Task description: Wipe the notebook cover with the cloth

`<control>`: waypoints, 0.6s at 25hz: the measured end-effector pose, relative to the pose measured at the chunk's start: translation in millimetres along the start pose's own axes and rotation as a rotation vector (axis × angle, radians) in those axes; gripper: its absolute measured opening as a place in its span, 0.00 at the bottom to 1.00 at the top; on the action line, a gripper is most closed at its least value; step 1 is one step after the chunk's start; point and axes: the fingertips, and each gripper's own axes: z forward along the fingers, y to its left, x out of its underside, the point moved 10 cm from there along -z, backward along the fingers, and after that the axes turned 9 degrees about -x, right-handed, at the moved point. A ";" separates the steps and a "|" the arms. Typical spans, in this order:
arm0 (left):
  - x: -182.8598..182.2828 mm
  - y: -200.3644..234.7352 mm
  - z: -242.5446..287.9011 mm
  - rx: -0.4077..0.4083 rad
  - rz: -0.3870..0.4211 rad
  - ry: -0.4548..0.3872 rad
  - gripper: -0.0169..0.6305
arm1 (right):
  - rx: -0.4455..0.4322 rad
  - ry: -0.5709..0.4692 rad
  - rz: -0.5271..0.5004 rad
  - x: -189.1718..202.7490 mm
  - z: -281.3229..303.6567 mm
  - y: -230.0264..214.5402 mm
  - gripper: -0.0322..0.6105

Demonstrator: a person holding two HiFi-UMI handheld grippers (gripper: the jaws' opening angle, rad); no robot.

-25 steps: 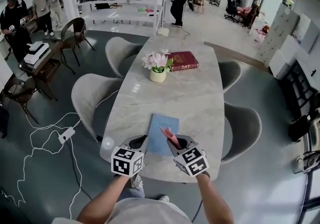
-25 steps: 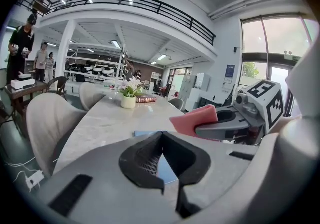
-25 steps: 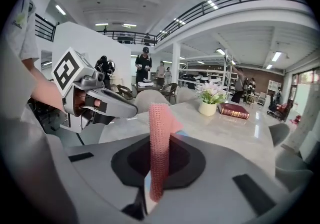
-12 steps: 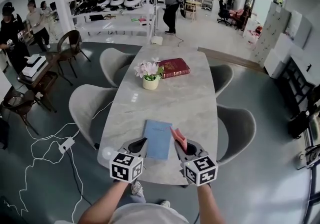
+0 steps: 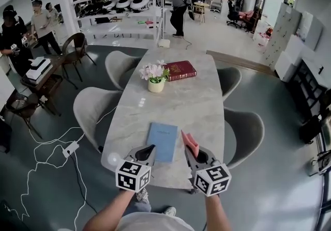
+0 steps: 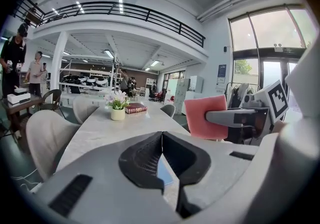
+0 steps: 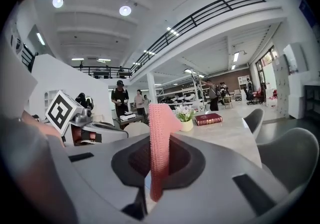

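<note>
A light blue notebook [image 5: 162, 141] lies flat on the marble table [image 5: 176, 103], near its front end. My right gripper [image 5: 190, 150] is shut on a pink cloth [image 5: 190, 143], which sticks up between its jaws [image 7: 158, 143] just right of the notebook and above the table. The left gripper [image 5: 147, 151] sits at the notebook's near left corner with its jaws pressed together and nothing in them. In the left gripper view a strip of the notebook [image 6: 165, 174] shows past the shut jaws, and the cloth [image 6: 206, 117] hangs at the right.
Farther along the table stand a pot of pink flowers [image 5: 154, 76] and a dark red book [image 5: 179, 70]. Grey chairs [image 5: 93, 108] line both sides. Cables [image 5: 46, 147] trail on the floor at the left. People stand in the background.
Both grippers have drawn back toward me and off the notebook; the right one, holding the cloth, has shifted right, clear of the cover. The notebook has not moved.
</note>
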 end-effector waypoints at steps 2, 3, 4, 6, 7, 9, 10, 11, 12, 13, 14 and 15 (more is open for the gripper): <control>-0.3 -1.7 -3.6 -0.005 0.000 -0.002 0.04 | 0.004 0.006 -0.004 0.5 -1.9 2.0 0.07; -0.4 -3.2 -5.1 -0.007 0.000 -0.003 0.04 | 0.008 0.007 -0.004 1.1 -3.5 2.8 0.07; 0.0 -4.7 -6.2 -0.008 0.000 -0.004 0.04 | 0.011 0.008 -0.004 2.2 -5.3 3.5 0.07; 2.2 -7.2 -7.7 -0.007 0.001 -0.005 0.04 | 0.013 0.007 -0.006 5.2 -8.0 4.8 0.07; 3.3 -7.9 -8.3 -0.006 0.001 -0.005 0.04 | 0.011 0.007 -0.007 6.3 -8.8 5.5 0.07; 4.1 -9.5 -9.5 -0.005 0.000 -0.004 0.04 | 0.007 0.009 -0.012 6.5 -10.1 6.6 0.07; 4.0 -10.8 -9.8 -0.005 -0.002 -0.005 0.04 | 0.006 0.010 -0.013 6.0 -11.1 6.6 0.07; 3.5 -11.9 -9.8 -0.004 -0.003 -0.005 0.04 | 0.005 0.011 -0.015 5.5 -11.9 6.2 0.07; 2.9 -12.7 -9.6 -0.003 -0.004 -0.005 0.04 | 0.005 0.012 -0.016 4.9 -12.3 6.0 0.07; 2.5 -12.7 -9.7 -0.003 -0.005 -0.005 0.04 | 0.005 0.014 -0.017 4.4 -12.2 6.2 0.07; 2.4 -12.2 -9.9 -0.003 -0.005 -0.005 0.04 | 0.004 0.015 -0.018 4.1 -11.6 6.9 0.07; 2.5 -11.5 -10.1 -0.002 -0.005 -0.004 0.04 | 0.003 0.016 -0.019 4.1 -10.8 7.7 0.07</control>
